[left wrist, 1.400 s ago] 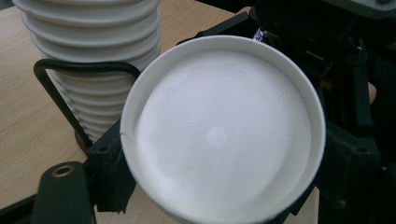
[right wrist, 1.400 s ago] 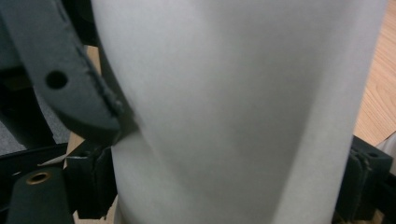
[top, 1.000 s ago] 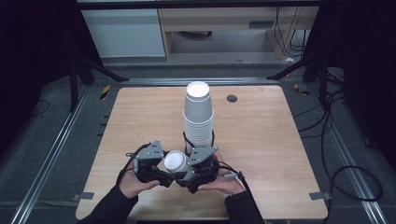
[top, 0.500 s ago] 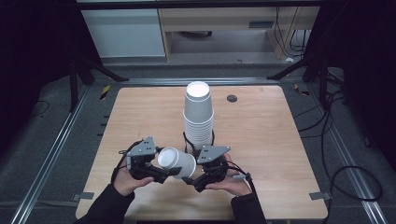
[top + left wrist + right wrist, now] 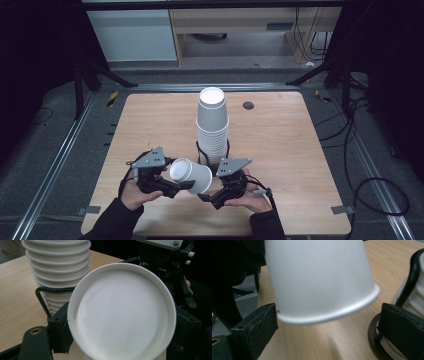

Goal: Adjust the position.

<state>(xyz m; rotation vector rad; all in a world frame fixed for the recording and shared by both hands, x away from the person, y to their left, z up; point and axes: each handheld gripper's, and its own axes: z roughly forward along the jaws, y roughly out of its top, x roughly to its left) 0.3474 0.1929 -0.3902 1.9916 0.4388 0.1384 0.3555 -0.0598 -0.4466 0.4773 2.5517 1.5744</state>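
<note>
Tipped over since a second ago, the single cup now lies sideways between your two hands, low over the counter.

You look mid-handover: your left tongs pinch the cup's base end, while your right tongs stand spread around its rim, not pressing. Next, place it deliberately near the cup stack just behind. Both forearms angle inward from the near edge.

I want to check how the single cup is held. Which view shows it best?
The high view: the single cup lies tilted between the left gripper and right gripper. The left gripper view shows its round end; the right gripper view, its side and rim.
</note>
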